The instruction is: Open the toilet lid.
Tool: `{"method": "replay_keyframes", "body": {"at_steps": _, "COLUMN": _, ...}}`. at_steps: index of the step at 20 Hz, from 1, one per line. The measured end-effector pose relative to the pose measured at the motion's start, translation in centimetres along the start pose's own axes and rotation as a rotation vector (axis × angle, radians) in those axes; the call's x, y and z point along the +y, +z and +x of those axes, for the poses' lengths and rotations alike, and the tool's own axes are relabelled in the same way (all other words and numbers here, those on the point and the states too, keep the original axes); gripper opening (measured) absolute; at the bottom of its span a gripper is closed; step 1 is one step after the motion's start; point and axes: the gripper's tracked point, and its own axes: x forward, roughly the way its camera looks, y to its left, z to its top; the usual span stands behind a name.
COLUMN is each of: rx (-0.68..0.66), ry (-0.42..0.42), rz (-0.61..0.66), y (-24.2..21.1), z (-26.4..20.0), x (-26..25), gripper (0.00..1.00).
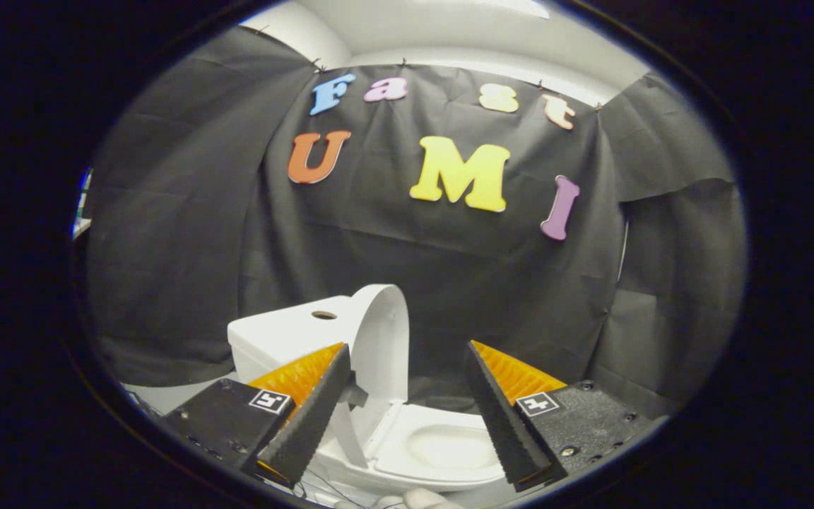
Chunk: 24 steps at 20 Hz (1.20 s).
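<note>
A small white toilet (pixel 442 452) stands just ahead of my fingers. Its lid (pixel 382 339) is raised upright and leans back against the white tank (pixel 287 339), which has a round hole in its top. The seat and the bowl opening lie bare between my fingers. My gripper (pixel 407 367) is open, its two fingers spread wide to either side of the bowl with nothing held. The left fingertip (pixel 340 357) overlaps the lower edge of the lid in the view; whether they touch I cannot tell.
Black cloth walls close the booth behind and on both sides of the toilet. A pale floor surface (pixel 174 396) shows left of the tank. Something pale (pixel 421 499), perhaps a gloved hand, peeks in below the bowl.
</note>
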Motion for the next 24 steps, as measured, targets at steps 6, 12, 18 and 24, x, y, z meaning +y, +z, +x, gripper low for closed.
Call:
{"method": "replay_keyframes", "body": {"at_steps": 6, "rx": -0.079, "ry": -0.027, "rz": 0.115, "y": 0.0, "z": -5.2, "x": -6.6, "gripper": 1.00}}
{"method": "replay_keyframes", "body": {"at_steps": 12, "rx": -0.115, "ry": -0.137, "rz": 0.118, "y": -3.8, "z": -7.8, "x": -14.9, "gripper": 1.00}}
{"method": "replay_keyframes", "body": {"at_steps": 18, "rx": -0.025, "ry": -0.187, "rz": 0.105, "y": -11.7, "z": -9.3, "x": -19.2, "gripper": 1.00}}
{"method": "replay_keyframes", "body": {"at_steps": 24, "rx": 0.027, "ry": -0.229, "rz": 0.164, "y": -15.3, "z": -9.6, "x": -21.6, "gripper": 1.00}}
